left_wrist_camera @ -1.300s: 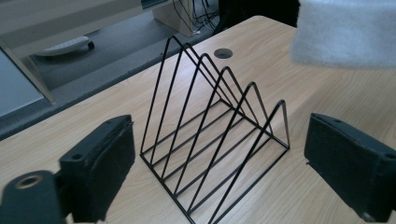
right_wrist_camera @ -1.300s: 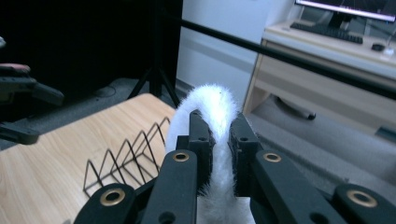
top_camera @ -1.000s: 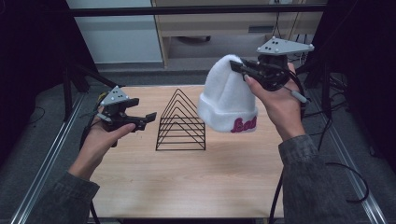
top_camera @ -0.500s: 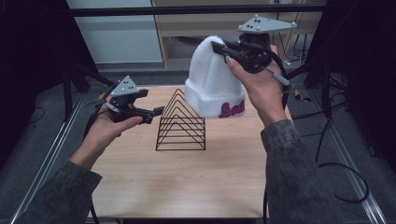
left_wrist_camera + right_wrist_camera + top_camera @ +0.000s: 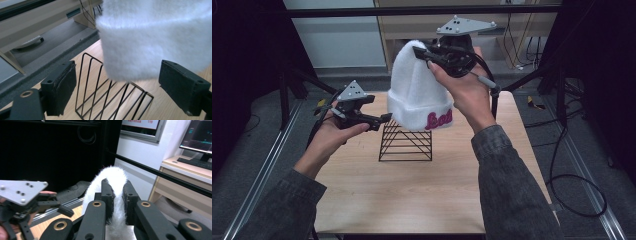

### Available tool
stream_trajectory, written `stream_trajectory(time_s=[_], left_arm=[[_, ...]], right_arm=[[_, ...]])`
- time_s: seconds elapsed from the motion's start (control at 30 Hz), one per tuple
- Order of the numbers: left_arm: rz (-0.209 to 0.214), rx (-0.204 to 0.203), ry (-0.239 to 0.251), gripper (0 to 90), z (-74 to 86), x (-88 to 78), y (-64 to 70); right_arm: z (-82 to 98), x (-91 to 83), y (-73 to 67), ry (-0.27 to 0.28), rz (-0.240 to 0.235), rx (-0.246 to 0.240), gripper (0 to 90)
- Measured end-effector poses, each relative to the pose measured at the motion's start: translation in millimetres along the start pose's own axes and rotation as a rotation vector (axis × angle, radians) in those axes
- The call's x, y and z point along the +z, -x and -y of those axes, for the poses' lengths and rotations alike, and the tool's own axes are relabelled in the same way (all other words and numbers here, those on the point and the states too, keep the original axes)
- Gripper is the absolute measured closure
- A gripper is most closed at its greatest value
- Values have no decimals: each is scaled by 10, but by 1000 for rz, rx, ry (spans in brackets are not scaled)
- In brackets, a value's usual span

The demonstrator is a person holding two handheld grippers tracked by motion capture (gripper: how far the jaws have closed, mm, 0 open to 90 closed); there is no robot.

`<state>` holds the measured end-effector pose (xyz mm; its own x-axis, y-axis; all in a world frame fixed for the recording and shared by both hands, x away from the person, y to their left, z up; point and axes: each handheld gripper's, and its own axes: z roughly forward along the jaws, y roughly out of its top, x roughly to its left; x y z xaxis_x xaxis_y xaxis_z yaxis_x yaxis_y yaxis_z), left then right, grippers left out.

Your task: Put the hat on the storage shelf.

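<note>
The right tongs clamp only a thin fold at the crown of the fluffy white knit beanie with pink lettering, hanging just above the black wire pyramid-shaped rack on the wooden bench, so I judge it could slip free or snag the wires. The left gripper view shows the left tongs spread apart around the hat's cuff without touching it, while the right gripper view shows the pinch itself.

Dim room; grey floor, wood desk w/ monitor.
</note>
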<state>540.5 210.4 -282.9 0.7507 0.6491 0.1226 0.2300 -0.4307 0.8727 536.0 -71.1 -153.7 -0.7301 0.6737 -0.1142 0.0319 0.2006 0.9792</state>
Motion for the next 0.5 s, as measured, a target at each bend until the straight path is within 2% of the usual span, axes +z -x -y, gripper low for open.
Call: stream_trajectory(time_s=[0.07, 0.13, 0.2, 0.27, 0.37, 0.47, 0.5], left_arm=[[13, -3, 2, 140, 4, 21, -24], [10, -5, 8, 186, 2, 21, -25], [14, -5, 22, 195, -5, 24, -36], [46, -31, 37, 195, -9, 49, -43], [34, -23, 17, 194, -2, 85, -42], [39, -28, -9, 274, 13, 126, -44], [45, -17, -21, 365, 14, 133, -37]], right_arm=[[-8, 44, -41, 2, -16, -2, 830], [-9, 60, -58, 3, -23, -1, 830], [-7, 91, -88, 7, -38, -4, 830], [-6, 122, -135, 11, -54, -10, 830], [-1, 132, -164, 12, -62, -9, 830], [16, 144, -195, 7, -67, -17, 829], [23, 146, -199, 7, -71, -19, 830]])
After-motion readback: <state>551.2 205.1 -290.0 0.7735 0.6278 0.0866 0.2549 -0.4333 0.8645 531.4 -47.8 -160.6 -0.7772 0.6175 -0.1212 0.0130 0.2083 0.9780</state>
